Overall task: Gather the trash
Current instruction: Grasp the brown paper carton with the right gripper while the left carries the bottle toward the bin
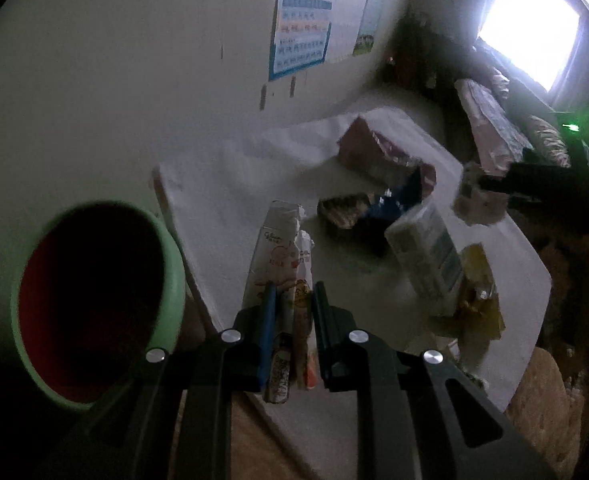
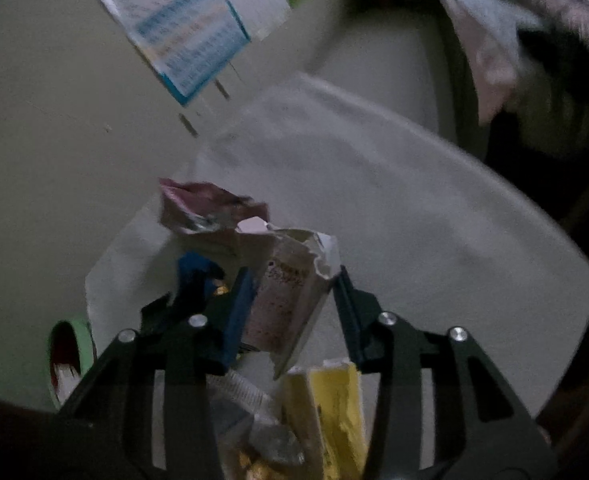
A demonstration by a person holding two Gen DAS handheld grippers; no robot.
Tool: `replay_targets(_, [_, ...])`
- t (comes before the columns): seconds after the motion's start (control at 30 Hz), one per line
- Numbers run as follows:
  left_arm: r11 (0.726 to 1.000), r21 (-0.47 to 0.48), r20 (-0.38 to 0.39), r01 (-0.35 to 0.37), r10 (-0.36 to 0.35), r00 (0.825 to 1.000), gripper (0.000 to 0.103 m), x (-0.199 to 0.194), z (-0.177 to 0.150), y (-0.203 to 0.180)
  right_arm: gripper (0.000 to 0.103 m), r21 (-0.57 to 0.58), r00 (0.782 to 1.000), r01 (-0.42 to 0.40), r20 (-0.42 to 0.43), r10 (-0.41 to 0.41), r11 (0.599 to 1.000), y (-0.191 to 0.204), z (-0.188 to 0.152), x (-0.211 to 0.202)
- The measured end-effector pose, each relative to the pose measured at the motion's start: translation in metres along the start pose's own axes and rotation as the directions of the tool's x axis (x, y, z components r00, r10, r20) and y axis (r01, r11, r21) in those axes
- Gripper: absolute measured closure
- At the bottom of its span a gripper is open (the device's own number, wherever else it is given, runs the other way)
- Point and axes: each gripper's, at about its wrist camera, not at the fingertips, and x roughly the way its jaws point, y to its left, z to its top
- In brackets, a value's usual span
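Between the fingers of our left hand-held gripper (image 1: pixel 292 296) sits a bundle of flattened snack wrappers (image 1: pixel 282 264), white with orange print; the jaws stand narrow and pinch it, and the bundle runs forward past the fingertips and back toward the camera. To the left of this hand-held gripper, close by, we see the green bin (image 1: pixel 94 300) with its dark red inside, its mouth turned toward us. Ahead of the fingertips, on the white desk (image 1: pixel 222 200), the remaining trash lies spread: a dark blue wrapper (image 1: pixel 390 204) straight ahead, a crumpled maroon bag (image 1: pixel 374 148) beyond it, a pale plastic pack (image 1: pixel 426 256) ahead and to the right, and a yellow wrapper (image 1: pixel 478 300) just right of that.

Our right hand-held gripper (image 2: pixel 294 292) holds a torn, pale pink carton (image 2: pixel 290 292) between its fingers; the left finger lies flat against the carton and the right fingertip meets its torn upper corner, so the jaws stand partly open around it. In the left wrist view this hand-held gripper (image 1: pixel 478 184) appears at the far right with the same piece at its tip, above the desk edge. Below the right hand-held gripper lies the yellow wrapper (image 2: pixel 334 412), and the blue wrapper (image 2: pixel 196 276) sits just left of its left finger. The bin (image 2: pixel 72 356) shows far to its lower left.
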Motion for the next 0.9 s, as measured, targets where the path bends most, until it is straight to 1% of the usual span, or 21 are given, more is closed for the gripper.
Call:
replay_targets(0.1, [1.000,0.009,0.043,-0.016,0.016,0.999,0.087,-0.013,0.009,-0.004,0.062,-0.059,0.997,-0.013,0.069,0.017,0.998,0.013,-0.010,-0.034])
replay_targets(0.23, [0.999,0.016,0.102,-0.040,0.038,0.994,0.087,-0.033,0.022,-0.008,0.062,-0.120,0.991,-0.039,0.126,0.054,0.992,0.031,-0.026,-0.068])
replay_targets(0.3, [0.999,0.014,0.121,-0.043,0.041,0.992,0.087,-0.041,0.027,-0.009,0.062,-0.144,0.988,-0.041,0.142,0.061,0.989,0.040,-0.034,-0.075])
replay_targets(0.37, [0.999,0.016,0.142,-0.048,0.045,0.989,0.087,-0.049,0.028,-0.011,0.062,-0.165,0.987,-0.050,0.140,0.073,0.985,0.045,-0.047,-0.084])
replay_targets(0.47, [0.998,0.026,0.167,-0.063,0.057,0.984,0.087,-0.061,0.030,-0.013,0.062,-0.185,0.987,-0.062,0.132,0.088,0.981,0.051,-0.057,-0.090])
replay_targets(0.67, [0.997,0.016,0.209,-0.078,0.073,0.975,0.087,-0.078,0.034,-0.008,0.061,-0.236,0.983,-0.068,0.150,0.106,0.969,0.067,-0.064,-0.104])
replay_targets(0.9, [0.997,-0.007,0.219,-0.083,0.083,0.972,0.087,-0.082,0.033,0.000,0.061,-0.285,0.983,-0.076,0.141,0.120,0.956,0.087,-0.075,-0.107])
